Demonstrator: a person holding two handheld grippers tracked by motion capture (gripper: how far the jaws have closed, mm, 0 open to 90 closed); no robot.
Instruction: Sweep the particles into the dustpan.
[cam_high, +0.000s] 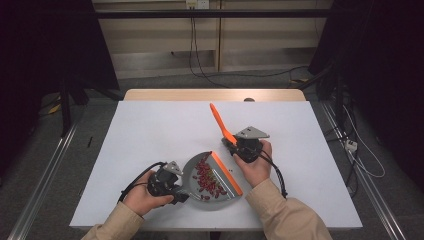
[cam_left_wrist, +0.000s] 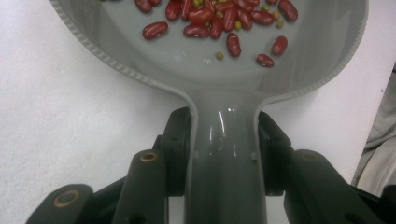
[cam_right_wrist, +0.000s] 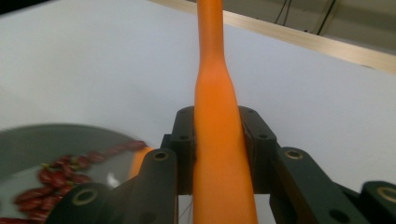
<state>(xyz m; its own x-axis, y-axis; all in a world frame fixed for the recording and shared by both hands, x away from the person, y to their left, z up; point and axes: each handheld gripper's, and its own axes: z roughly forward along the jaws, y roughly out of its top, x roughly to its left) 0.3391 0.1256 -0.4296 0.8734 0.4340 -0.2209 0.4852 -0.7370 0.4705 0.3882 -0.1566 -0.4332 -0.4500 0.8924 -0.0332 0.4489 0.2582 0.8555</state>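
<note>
No brand, label or writing can be read on anything here. The left gripper (cam_high: 181, 196) pinches the handle of the grey dustpan (cam_high: 192, 170), which lies flat near the table's (cam_high: 150, 130) front edge, holding red beans (cam_high: 206, 177), its orange-lipped mouth facing right. The right gripper (cam_high: 232, 145) clamps the orange brush handle (cam_high: 218, 120), its long axis slanting up and away to the left.

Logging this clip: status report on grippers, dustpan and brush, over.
Left gripper shut on grey dustpan handle. Right gripper shut on orange brush handle. Red beans in the pan. Nothing in the way.
</note>
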